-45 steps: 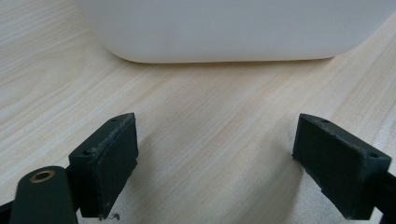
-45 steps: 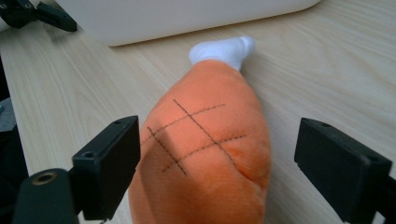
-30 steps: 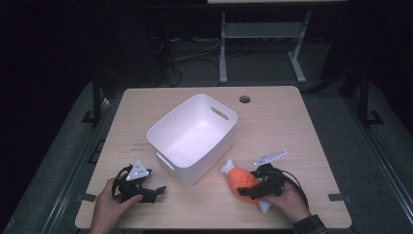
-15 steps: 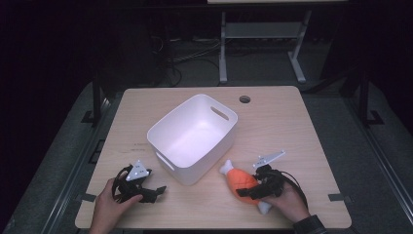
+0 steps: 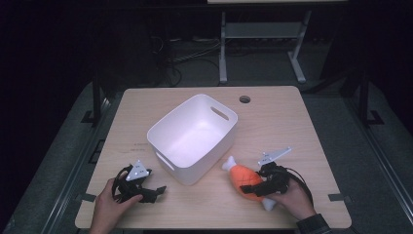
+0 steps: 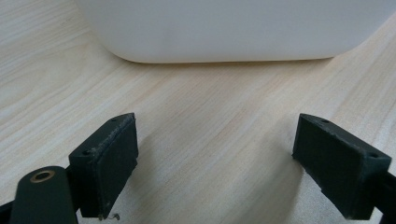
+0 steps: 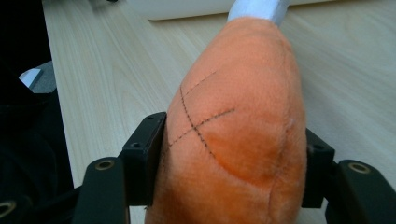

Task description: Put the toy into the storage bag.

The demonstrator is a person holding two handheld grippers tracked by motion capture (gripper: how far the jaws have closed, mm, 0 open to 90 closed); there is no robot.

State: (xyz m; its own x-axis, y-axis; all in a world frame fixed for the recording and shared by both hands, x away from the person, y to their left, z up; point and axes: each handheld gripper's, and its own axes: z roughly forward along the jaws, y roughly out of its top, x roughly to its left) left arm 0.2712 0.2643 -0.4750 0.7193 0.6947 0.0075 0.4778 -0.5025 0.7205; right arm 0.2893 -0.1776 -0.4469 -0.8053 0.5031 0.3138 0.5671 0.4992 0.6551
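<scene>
An orange plush drumstick (image 5: pixel 242 176) with white ends lies on the wooden table right of the white bin (image 5: pixel 165 127). My right gripper (image 5: pixel 252 189) comes at it from the near right. Its jaws have just been closing and both pads now press into the plush drumstick (image 7: pixel 233 116) at its sides. The toy stays on the tabletop. My left gripper (image 5: pixel 154 191) rests at the near left of the table. In the left gripper view it (image 6: pixel 219 158) stands open over bare wood, facing the bin's wall (image 6: pixel 224 28).
The table (image 5: pixel 272 122) has a round cable hole (image 5: pixel 245 99) at the back. The bin sits diagonally at the centre with nothing seen inside. A metal stand (image 5: pixel 258 34) and cables lie on the dark floor behind the table.
The right gripper's jaws have drawn in against the plush drumstick. Both hands, the toy and the bin stay about where they were.
</scene>
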